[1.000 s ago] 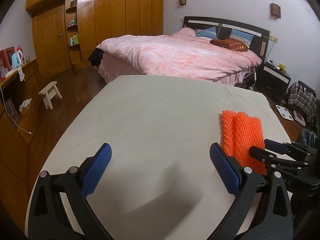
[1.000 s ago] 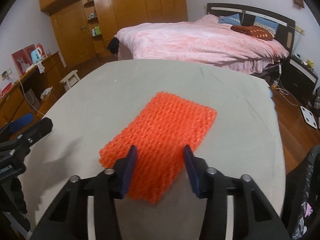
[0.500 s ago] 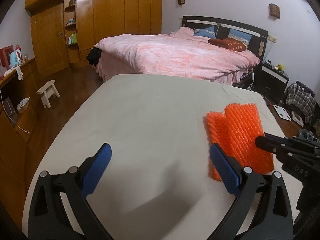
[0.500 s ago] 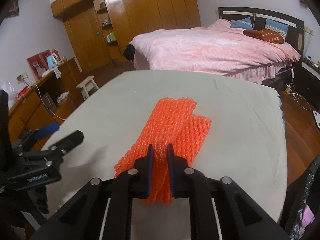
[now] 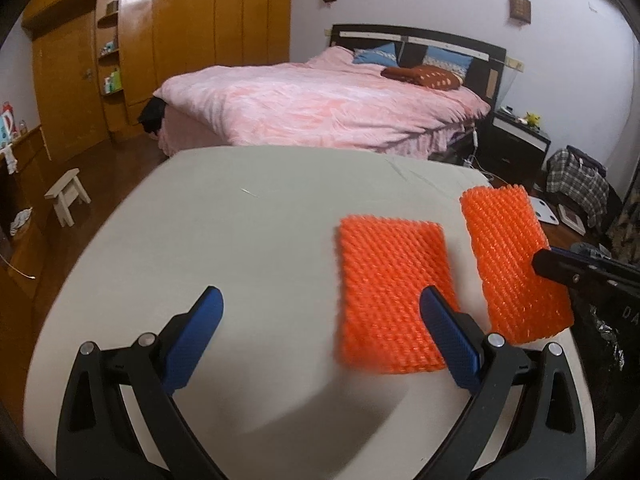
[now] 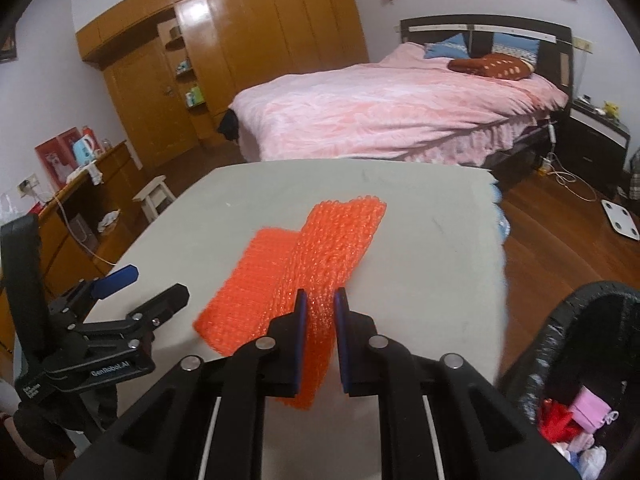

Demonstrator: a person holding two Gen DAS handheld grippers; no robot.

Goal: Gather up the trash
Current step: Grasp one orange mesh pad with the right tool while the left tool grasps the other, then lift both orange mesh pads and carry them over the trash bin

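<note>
The orange net [image 6: 332, 256] is pinched in the right gripper [image 6: 319, 312]; it should be held tight and dropped into the bin [image 6: 568, 340]. The left gripper [image 5: 320, 336] is wide open.

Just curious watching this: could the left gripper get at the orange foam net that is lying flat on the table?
Probably yes. The left gripper is open, and the flat foam net lies uncovered by its right finger, with nothing between them.

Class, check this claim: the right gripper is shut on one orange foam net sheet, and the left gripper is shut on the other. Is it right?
Half right. The right gripper is shut on one orange foam net sheet, but the left wrist view shows the left gripper open, holding nothing; the other orange foam net sheet lies on the white table.
</note>
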